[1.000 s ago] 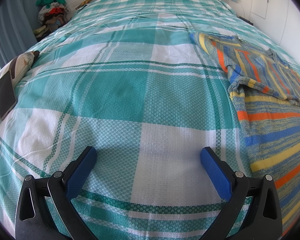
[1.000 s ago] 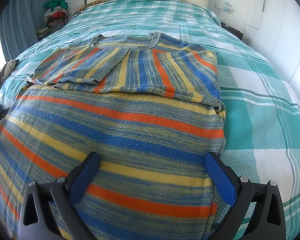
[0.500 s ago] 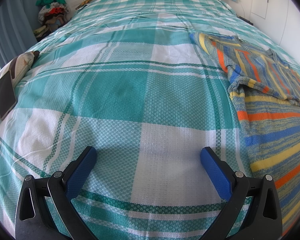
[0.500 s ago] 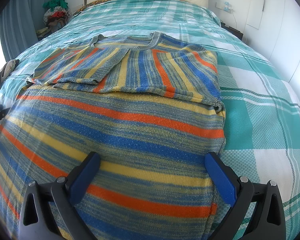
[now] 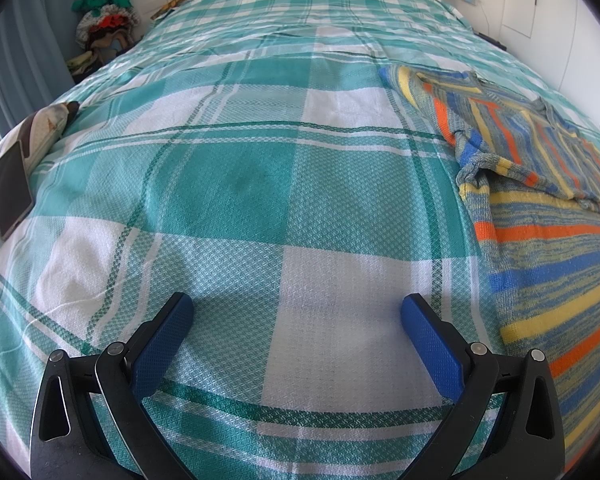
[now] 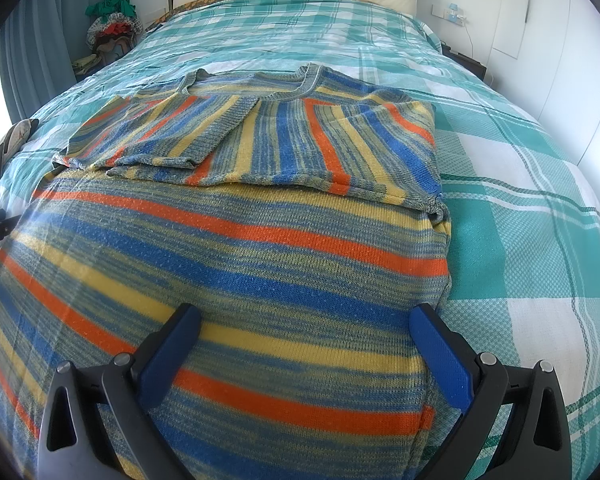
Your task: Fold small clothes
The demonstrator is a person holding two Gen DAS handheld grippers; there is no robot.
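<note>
A knitted sweater with blue, orange and yellow stripes lies flat on the bed, both sleeves folded in over its chest. My right gripper hovers open over the sweater's lower half, nothing between its blue fingers. In the left wrist view the same sweater lies off to the right. My left gripper is open above bare bedspread, to the left of the sweater's side edge.
The bed is covered by a teal and white checked bedspread. A phone rests on a cushion at the bed's left edge. A heap of clothes sits by the curtain at the far left; a white wall runs along the right.
</note>
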